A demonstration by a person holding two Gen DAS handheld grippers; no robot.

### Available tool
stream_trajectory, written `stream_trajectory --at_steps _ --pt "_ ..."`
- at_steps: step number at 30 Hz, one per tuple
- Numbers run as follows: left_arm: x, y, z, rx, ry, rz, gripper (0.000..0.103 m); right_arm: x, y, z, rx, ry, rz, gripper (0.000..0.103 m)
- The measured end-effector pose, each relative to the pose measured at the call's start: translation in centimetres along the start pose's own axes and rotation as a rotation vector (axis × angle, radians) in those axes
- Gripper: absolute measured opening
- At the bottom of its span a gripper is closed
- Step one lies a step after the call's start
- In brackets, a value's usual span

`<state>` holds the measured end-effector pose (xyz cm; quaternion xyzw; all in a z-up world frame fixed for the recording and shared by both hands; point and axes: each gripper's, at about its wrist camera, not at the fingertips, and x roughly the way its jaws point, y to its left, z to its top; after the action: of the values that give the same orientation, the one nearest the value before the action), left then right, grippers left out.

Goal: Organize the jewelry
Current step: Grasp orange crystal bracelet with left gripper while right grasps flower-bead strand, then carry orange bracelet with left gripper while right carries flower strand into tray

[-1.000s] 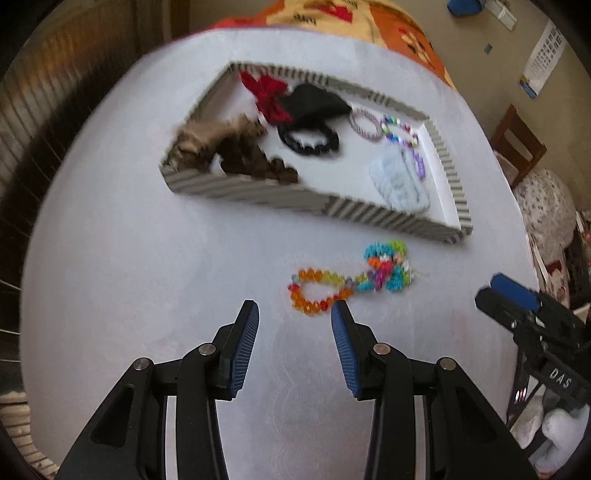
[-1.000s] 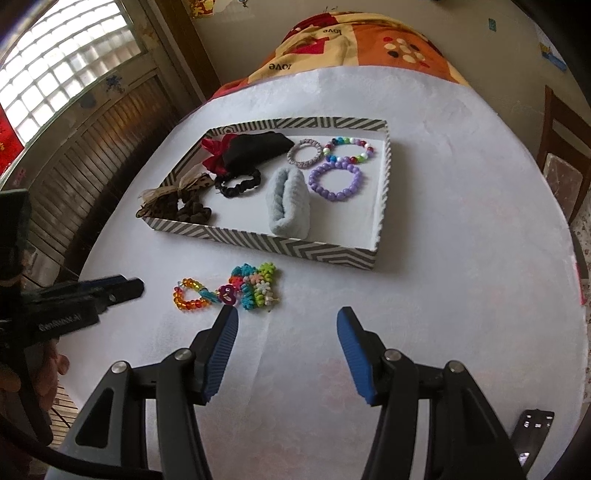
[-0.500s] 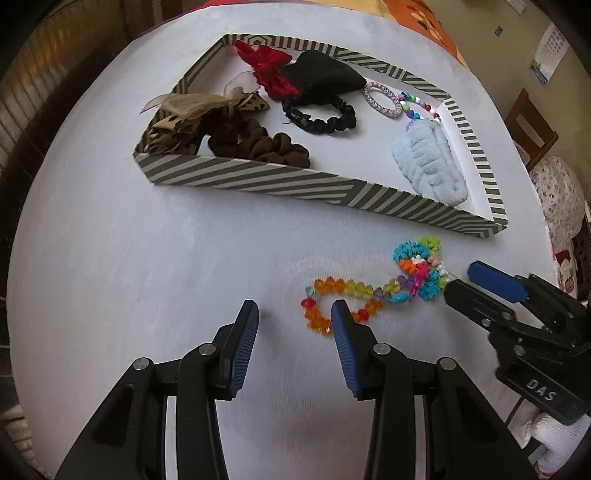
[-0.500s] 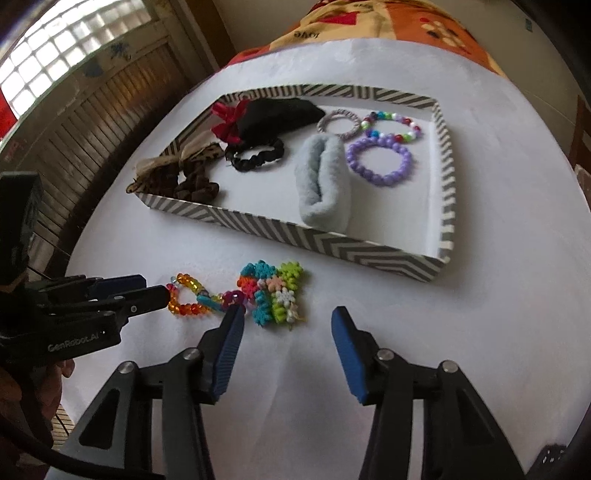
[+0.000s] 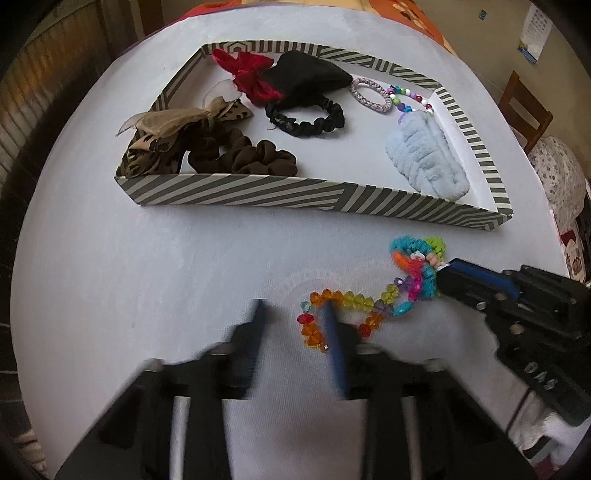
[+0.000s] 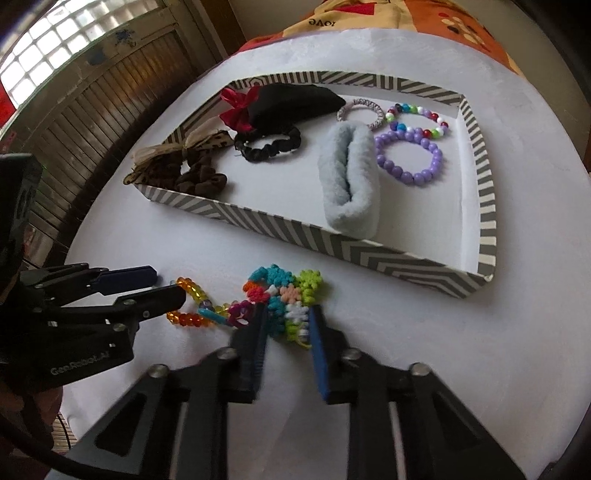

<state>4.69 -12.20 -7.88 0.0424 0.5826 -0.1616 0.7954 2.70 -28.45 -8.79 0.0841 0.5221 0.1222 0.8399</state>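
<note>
A lived-in room of a home: a round counter (image 6: 424,369) under a white cloth, a wooden chair (image 5: 524,107), a patterned orange blanket (image 6: 406,18), a glass-block window (image 6: 55,48) and a wall calendar (image 5: 533,33).

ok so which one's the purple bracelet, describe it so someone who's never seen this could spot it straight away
Start at the striped tray on the white table and go to its right end. Just right of the fluffy pale blue band lies the purple bracelet, flat on the tray floor. It is a ring of plain lilac beads, all one colour, unlike the multicoloured bead bracelet just behind it.
</note>
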Motion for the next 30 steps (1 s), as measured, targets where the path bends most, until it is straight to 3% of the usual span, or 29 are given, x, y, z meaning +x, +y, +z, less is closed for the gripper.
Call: stream_trajectory --at_steps 17,24,30 --pt "-3.1 2.8 0.0 -0.084 -0.036 -0.095 0.000 -5.8 -1.5 -0.9 0.062 -0.092 0.042 0.012" --pt "-5.1 3.6 0.2 -0.105 -0.067 -0.096 0.000 -6.1 -2.9 -2.3 0.088 -0.058 0.026 0.012" --pt "-7.4 3.5 1.1 -0.087 -0.103 -0.088 0.000 -8.1 -3.3 -2.1 0.119 -0.115 0.081 0.012"
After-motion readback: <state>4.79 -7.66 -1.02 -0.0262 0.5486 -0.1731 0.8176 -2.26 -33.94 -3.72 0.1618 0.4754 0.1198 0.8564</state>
